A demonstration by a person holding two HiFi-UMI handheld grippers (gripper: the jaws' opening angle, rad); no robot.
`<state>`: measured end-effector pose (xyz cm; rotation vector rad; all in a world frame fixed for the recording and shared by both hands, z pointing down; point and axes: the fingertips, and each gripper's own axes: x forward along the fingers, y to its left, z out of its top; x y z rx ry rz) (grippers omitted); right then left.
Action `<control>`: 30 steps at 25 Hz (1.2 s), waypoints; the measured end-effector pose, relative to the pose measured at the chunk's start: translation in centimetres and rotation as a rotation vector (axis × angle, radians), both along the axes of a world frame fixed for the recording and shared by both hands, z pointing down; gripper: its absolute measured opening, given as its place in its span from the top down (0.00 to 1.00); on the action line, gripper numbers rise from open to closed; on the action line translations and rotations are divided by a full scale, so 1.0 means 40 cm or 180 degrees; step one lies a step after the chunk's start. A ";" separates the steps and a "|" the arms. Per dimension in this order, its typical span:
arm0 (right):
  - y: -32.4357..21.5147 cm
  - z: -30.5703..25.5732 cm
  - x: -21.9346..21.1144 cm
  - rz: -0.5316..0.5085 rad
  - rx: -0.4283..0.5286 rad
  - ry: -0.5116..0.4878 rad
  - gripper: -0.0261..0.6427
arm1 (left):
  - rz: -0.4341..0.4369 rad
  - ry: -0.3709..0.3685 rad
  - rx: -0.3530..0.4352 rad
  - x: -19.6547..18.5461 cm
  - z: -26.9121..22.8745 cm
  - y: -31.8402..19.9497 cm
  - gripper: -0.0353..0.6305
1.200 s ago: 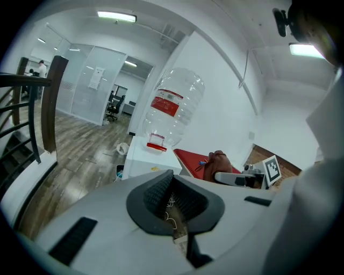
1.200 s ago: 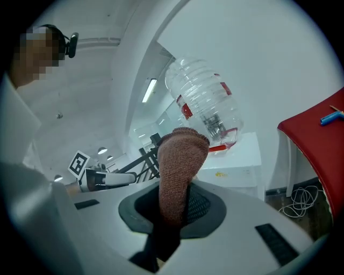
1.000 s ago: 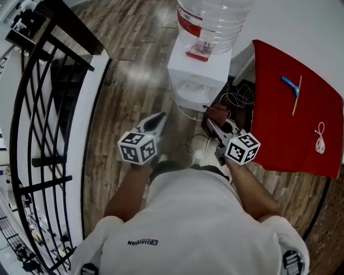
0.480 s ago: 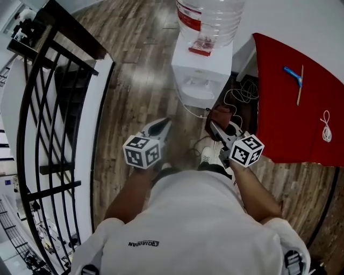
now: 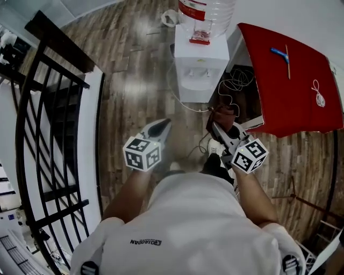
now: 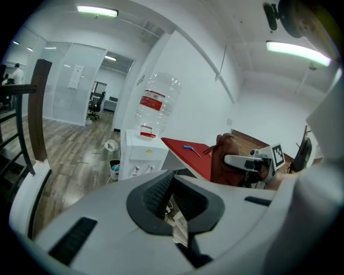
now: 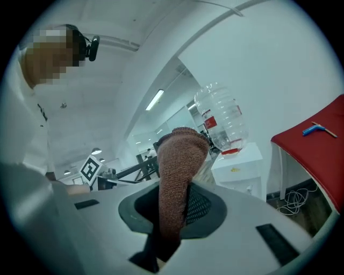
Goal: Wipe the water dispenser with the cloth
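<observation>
The white water dispenser (image 5: pixel 200 59) with its clear bottle (image 5: pixel 207 13) stands on the wood floor ahead of me, well beyond both grippers. My right gripper (image 5: pixel 216 127) is shut on a brown knitted cloth (image 5: pixel 221 113), which sticks up between the jaws in the right gripper view as the cloth (image 7: pixel 180 161). The dispenser (image 7: pixel 239 166) shows behind it. My left gripper (image 5: pixel 161 127) hangs to the left, jaws together with nothing held. In the left gripper view the dispenser (image 6: pixel 141 153) and bottle (image 6: pixel 156 105) lie beyond the left gripper (image 6: pixel 173 197).
A table under a red cover (image 5: pixel 285 80) stands right of the dispenser, with a blue tool (image 5: pixel 279 53) on it. White cables (image 5: pixel 236 83) lie on the floor under its edge. A black stair railing (image 5: pixel 48 123) runs along the left.
The dispenser and red table now sit higher and smaller in the head view, so they are farther from me. Both grippers keep their places, and the cloth stays in the right one.
</observation>
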<state>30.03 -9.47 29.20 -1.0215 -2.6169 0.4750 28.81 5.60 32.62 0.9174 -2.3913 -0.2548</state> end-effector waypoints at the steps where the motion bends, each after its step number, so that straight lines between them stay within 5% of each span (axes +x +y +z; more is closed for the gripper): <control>1: 0.007 -0.010 0.017 0.0073 -0.0022 -0.0008 0.87 | 0.0074 -0.0015 0.0020 0.011 -0.001 0.000 0.96; 7: 0.023 -0.026 0.118 0.0332 -0.0028 0.0086 0.87 | 0.0347 -0.0089 0.0163 0.069 -0.025 -0.033 0.96; 15: -0.039 -0.008 0.159 0.0313 0.0050 0.0229 0.87 | 0.0156 -0.0145 0.0179 0.098 -0.061 -0.062 0.96; 30: -0.095 -0.027 0.162 0.0187 0.0133 0.0068 0.87 | 0.0221 -0.0216 0.0099 0.112 -0.086 -0.166 0.96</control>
